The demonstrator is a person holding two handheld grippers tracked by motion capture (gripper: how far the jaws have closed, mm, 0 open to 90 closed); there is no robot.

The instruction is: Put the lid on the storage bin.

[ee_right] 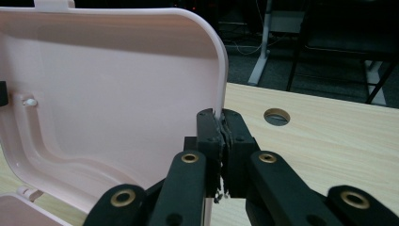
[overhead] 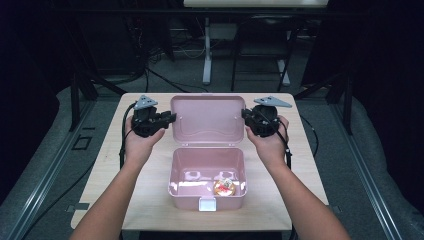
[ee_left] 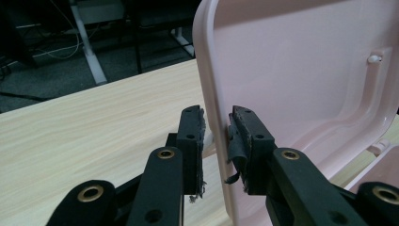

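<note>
No legible text, label, brand, number or sign is found in any view. The pink box (overhead: 207,172) and its raised lid (overhead: 207,119) carry no print. The white tab (overhead: 207,204) on the box front is blank. The round item (overhead: 224,187) inside the box is too small to read. The table (overhead: 115,165) bears no markings.
</note>
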